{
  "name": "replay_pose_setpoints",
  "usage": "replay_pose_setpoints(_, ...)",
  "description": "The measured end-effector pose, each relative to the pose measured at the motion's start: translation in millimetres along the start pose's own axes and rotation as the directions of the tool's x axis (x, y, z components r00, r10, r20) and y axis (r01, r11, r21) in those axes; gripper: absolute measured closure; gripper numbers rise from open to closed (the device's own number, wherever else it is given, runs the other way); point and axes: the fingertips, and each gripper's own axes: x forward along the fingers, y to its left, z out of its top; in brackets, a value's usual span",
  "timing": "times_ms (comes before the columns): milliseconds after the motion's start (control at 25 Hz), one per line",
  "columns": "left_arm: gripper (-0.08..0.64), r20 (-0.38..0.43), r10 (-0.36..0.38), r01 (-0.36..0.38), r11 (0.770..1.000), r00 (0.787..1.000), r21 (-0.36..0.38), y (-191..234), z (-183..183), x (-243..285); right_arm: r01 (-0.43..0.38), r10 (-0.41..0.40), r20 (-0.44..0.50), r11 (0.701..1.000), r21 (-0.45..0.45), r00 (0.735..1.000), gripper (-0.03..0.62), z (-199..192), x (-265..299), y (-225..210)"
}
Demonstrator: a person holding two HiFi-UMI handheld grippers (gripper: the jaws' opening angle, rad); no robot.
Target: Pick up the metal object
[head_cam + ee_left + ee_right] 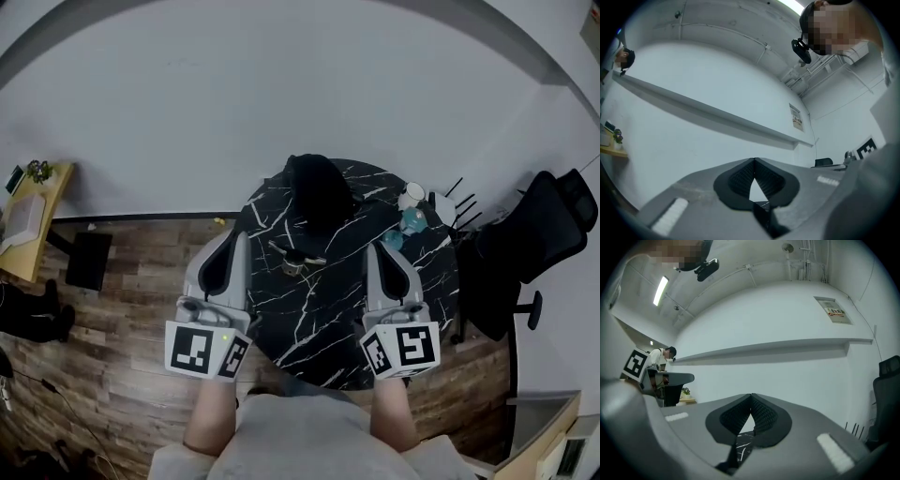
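A small metal object (294, 262) with a thin handle lies near the middle of the round black marble table (309, 328). My left gripper (240, 240) hovers over the table's left edge, to the left of the object and apart from it. My right gripper (373, 251) is over the table to the object's right, also apart. Both point toward the far wall. In the left gripper view the left gripper (753, 160) has its jaws meeting with nothing between them; in the right gripper view the right gripper (751, 395) shows the same. Neither gripper view shows the metal object.
A bulky black thing (319, 192) sits at the table's far side. A white cup (411, 195) and bluish items (411, 221) stand at the far right. A black office chair (548, 230) is right of the table, and a wooden side table (37, 211) stands far left.
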Motion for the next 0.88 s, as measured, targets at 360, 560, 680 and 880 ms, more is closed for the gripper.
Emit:
replay_pose_setpoints(360, 0.555, -0.089, 0.07, -0.071, 0.997, 0.994, -0.007, 4, -42, 5, -0.054, 0.058, -0.112, 0.998, 0.041, 0.992, 0.595, -53, 18, -11)
replay_pose_setpoints(560, 0.555, -0.141, 0.095, -0.097, 0.995, 0.985, -0.008, 4, -65, 6, -0.072, 0.082, -0.156, 0.995, 0.066, 0.984, 0.595, -75, 24, -16)
replay_pose_setpoints(680, 0.555, -0.181, 0.107, -0.11, 0.994, 0.978, -0.003, 3, -81, 6, -0.081, 0.095, -0.182, 0.993, 0.084, 0.979, 0.595, -90, 26, -18)
replay_pose_setpoints(880, 0.555, -0.265, 0.126, -0.132, 0.991, 0.956, -0.004, 5, -115, 4, -0.096, 0.122, -0.238, 0.988, 0.119, 0.963, 0.595, -118, 26, -18)
